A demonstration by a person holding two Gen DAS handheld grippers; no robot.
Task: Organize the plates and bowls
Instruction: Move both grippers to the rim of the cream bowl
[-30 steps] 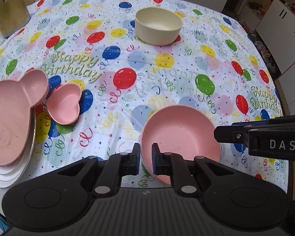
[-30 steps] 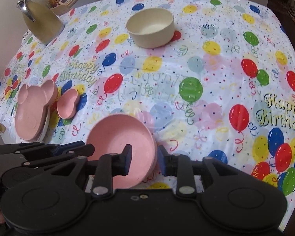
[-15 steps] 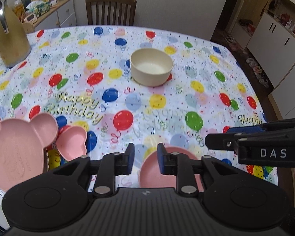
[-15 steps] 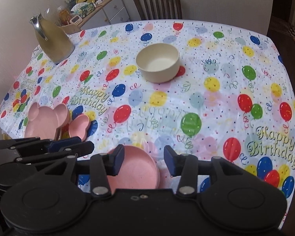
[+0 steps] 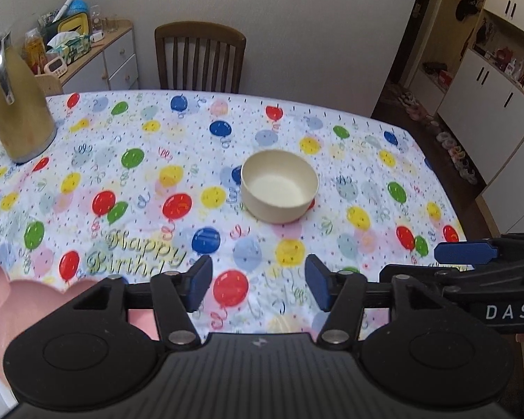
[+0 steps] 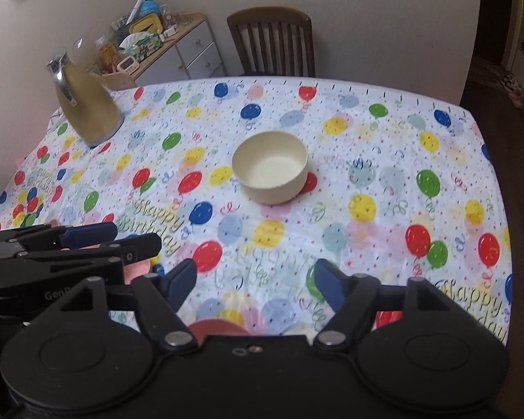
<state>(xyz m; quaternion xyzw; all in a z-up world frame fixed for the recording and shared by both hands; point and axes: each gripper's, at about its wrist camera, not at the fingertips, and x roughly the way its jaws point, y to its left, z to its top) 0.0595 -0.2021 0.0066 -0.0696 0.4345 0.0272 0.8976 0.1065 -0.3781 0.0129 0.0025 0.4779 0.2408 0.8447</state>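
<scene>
A cream bowl stands upright mid-table on the balloon tablecloth; it also shows in the right wrist view. My left gripper is open and empty, held above the near part of the table, well short of the bowl. My right gripper is open and empty, beside the left one. A pink bear-shaped plate shows at the lower left, partly hidden by my left gripper. The rim of a pink bowl peeks out under my right gripper.
A tan jug stands at the table's far left. A wooden chair is behind the far edge. A cluttered cabinet is beyond the jug. White cupboards are to the right.
Both grippers have opened wide, risen and pulled back from the pink bowl, which stays on the table below them. The view now tilts up toward the far wall.
</scene>
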